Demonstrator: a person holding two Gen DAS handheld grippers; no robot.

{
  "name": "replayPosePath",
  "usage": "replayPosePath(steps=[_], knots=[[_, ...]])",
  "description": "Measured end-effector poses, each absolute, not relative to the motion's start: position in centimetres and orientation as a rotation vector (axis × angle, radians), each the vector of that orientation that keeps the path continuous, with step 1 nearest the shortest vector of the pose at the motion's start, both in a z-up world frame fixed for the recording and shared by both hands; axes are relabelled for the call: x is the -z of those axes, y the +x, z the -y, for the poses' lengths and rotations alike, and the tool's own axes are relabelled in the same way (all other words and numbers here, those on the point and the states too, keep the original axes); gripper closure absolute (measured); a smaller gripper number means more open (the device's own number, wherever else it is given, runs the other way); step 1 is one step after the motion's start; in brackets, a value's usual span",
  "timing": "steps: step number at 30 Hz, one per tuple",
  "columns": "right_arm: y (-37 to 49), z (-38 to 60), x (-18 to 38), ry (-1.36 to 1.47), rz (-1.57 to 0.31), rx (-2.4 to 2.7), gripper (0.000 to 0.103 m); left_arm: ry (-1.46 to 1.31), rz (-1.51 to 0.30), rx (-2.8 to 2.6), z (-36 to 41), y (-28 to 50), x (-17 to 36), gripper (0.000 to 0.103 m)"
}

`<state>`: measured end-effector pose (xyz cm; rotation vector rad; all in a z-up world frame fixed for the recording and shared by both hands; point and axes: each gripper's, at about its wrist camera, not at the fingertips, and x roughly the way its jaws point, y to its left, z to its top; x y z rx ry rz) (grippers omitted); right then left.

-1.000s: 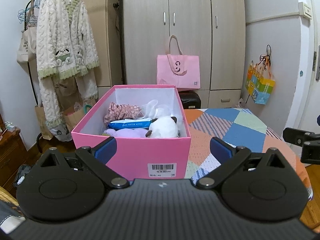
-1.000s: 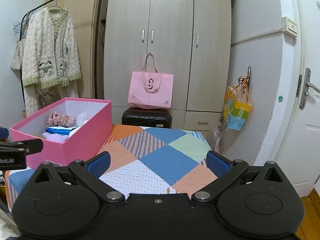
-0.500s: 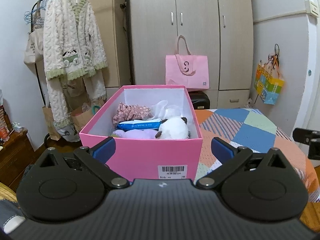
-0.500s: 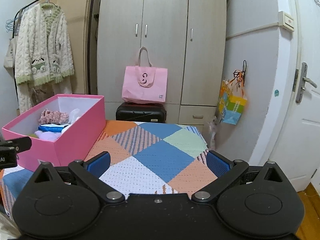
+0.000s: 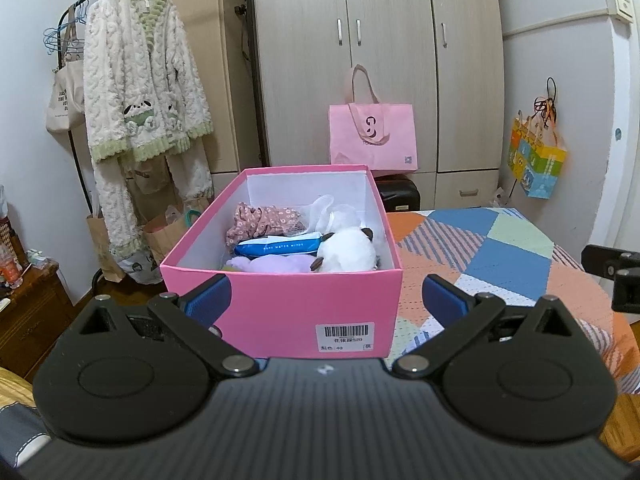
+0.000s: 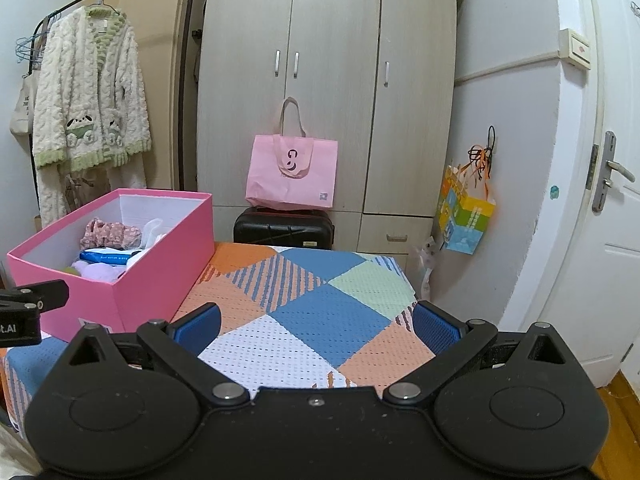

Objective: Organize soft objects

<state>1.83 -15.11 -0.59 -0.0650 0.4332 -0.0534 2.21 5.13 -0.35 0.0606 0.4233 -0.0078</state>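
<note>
My patchwork table cover (image 6: pixel 320 312) fills the right view; the pink box (image 5: pixel 280 312) sits at its left end, at my left gripper's (image 5: pixel 326 298) twelve o'clock and my right gripper's (image 6: pixel 316 322) ten o'clock. Inside lie floral fabric (image 5: pixel 260 220), a white plush (image 5: pixel 350 254), a purple plush (image 5: pixel 276 262) and a wipes pack (image 5: pixel 280 245). Both tongs are spread apart, empty.

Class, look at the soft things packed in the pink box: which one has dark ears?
The white plush toy at the near right of the pink cardboard box. The lilac plush, floral fabric and blue wipes pack have none.
</note>
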Motion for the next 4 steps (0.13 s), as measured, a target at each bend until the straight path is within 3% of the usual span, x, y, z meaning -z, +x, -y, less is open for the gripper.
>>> replayPosePath(steps=[4], knots=[[1.78, 15.08, 0.56, -0.066, -0.433, 0.055, 0.0, 0.069, -0.427, 0.013, -5.05, 1.89, 0.22, 0.0]])
